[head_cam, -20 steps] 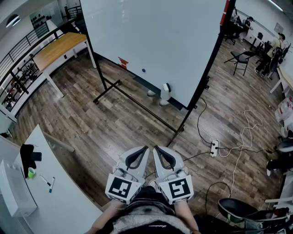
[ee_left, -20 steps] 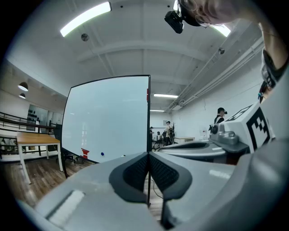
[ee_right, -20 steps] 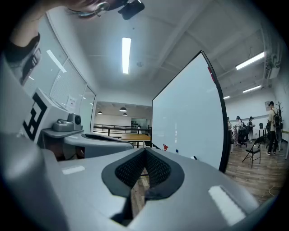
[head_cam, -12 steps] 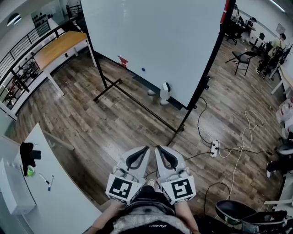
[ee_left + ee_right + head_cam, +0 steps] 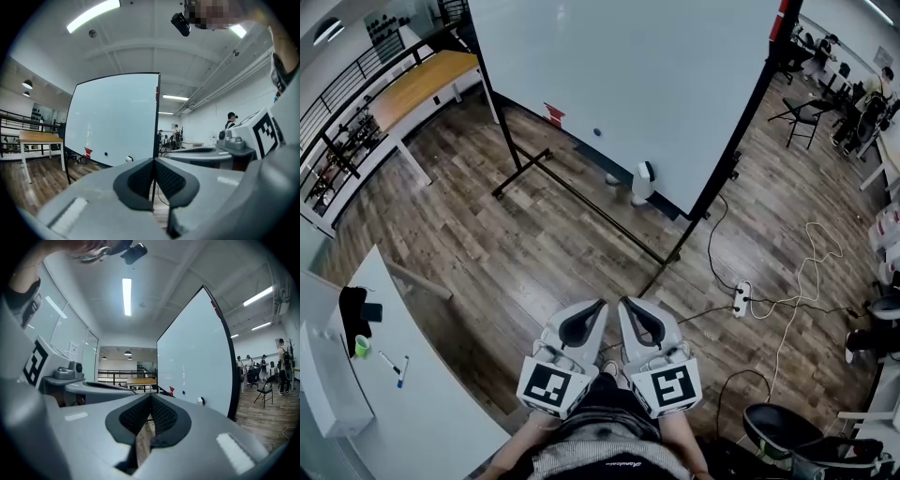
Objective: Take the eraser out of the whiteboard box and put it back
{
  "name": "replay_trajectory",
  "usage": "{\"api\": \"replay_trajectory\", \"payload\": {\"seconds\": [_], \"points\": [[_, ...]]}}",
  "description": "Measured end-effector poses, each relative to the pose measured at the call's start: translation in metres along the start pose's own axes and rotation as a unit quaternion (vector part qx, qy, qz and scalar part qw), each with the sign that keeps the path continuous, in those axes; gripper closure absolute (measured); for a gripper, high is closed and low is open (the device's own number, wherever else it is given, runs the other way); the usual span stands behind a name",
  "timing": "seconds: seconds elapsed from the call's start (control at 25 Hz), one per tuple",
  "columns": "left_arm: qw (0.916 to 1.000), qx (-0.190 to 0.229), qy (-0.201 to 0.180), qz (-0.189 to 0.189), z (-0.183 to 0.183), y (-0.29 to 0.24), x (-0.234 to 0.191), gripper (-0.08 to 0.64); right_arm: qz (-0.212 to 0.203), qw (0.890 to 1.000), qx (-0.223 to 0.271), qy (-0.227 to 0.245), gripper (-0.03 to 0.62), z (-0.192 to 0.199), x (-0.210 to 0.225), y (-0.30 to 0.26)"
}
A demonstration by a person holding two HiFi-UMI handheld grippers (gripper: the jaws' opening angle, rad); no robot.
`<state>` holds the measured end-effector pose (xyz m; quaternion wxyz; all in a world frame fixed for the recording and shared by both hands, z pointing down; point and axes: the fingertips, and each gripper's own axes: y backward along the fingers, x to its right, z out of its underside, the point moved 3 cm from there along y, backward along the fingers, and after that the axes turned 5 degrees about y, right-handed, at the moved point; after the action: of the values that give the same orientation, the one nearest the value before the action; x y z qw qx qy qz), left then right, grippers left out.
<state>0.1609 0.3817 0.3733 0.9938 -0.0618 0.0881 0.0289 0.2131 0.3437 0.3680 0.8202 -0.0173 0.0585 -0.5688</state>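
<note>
We count one whiteboard (image 5: 628,84), one blue dot (image 5: 597,132) on it, one power strip (image 5: 741,298), one wood-topped table (image 5: 417,84), one folding chair (image 5: 806,114), one green cup (image 5: 362,348), two pens (image 5: 400,373), and two grippers: the left gripper (image 5: 599,306) and the right gripper (image 5: 624,304).

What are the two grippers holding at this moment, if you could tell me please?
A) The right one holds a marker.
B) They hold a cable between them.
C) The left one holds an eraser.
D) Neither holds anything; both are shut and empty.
D: in their own views, the left gripper and the right gripper each have their jaws closed together with nothing between them.
</note>
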Motion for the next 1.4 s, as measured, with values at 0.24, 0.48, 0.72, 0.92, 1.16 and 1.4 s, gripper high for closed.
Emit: {"api": "replay_trajectory", "payload": {"seconds": [0.24, 0.48, 0.72, 0.92, 1.16, 1.4], "points": [[0.9998, -0.006, -0.012, 0.012, -0.009, -0.033, -0.036, 0.558, 0.013, 1.000, -0.010, 0.001, 0.591, 0.005, 0.020, -0.040], [0.9988, 0.002, -0.020, 0.045, -0.021, -0.085, -0.095, 0.558, 0.033, 0.999, -0.009, 0.007, 0.591, -0.005, 0.050, -0.113], [0.9972, 0.002, -0.016, 0.073, -0.047, -0.134, -0.153, 0.558, 0.056, 0.998, -0.002, 0.007, 0.591, -0.014, 0.078, -0.183], [0.9959, -0.005, -0.018, 0.089, -0.058, -0.161, -0.184, 0.558, 0.069, 0.998, -0.011, 0.004, 0.591, -0.016, 0.093, -0.225], [0.9936, -0.011, -0.026, 0.109, -0.062, -0.181, -0.212, 0.558, 0.083, 0.996, -0.017, 0.000, 0.591, -0.014, 0.100, -0.258], [0.9929, -0.015, -0.001, 0.118, -0.062, -0.190, -0.234, 0.558, 0.085, 0.996, -0.024, 0.001, 0.591, -0.011, 0.100, -0.284]]}}
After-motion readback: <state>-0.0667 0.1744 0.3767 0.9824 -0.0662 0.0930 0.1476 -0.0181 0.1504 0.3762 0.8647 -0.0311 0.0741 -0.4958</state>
